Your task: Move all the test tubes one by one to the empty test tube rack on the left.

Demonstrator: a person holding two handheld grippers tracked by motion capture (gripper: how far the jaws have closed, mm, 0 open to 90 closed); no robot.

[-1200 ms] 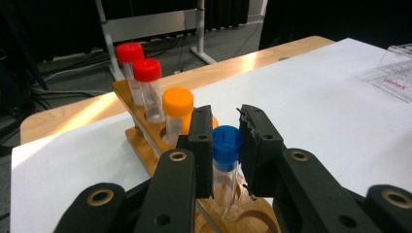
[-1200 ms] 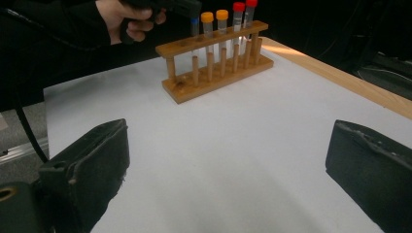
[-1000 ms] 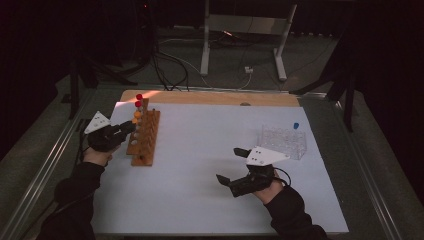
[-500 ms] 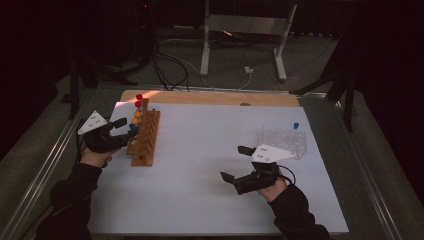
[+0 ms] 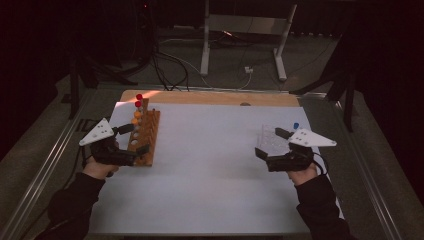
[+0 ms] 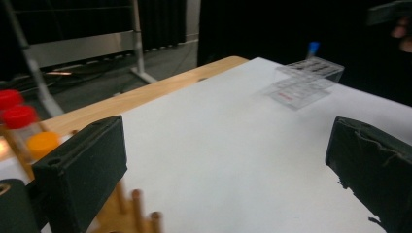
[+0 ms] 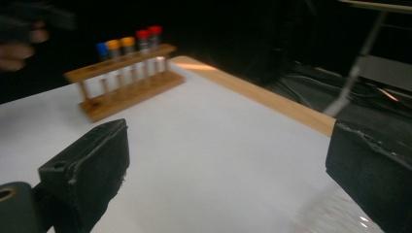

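The left claw point(image 5: 131, 140) stands wide open with nothing between its pads; its jaws have just been opening, and they sit right beside the wooden rack point(image 5: 145, 137) at the bench's left edge. That reads as a release: a tube looks to have been seated in the rack and the claw now gapes to clear the caps without knocking them. The right claw point(image 5: 272, 142) is also spread wide and empty, held just at the near side of the clear plastic rack point(image 5: 274, 141) on the right of the white sheet point(image 5: 210, 170), probably positioned for the next pick (a judgement, not something seen). One blue-capped tube point(image 5: 296, 125) stands at that rack's far corner.

The two racks lie well apart, one to each hand, which suits a transfer from one to the other.

The high view gives the whole layout: both hands, both racks, the sheet between, the wooden bench edge point(image 5: 210, 97) beyond. It cannot separate the caps well. The right gripper view looks across the sheet and shows the wooden rack point(image 7: 124, 80) side-on, with caps in a row: blue point(image 7: 101, 48), two orange, two red. The left gripper view shows red caps point(image 6: 18, 115) and an orange one close by its jaw, and the clear rack point(image 6: 306, 80) far off, tilted-looking and blurred.
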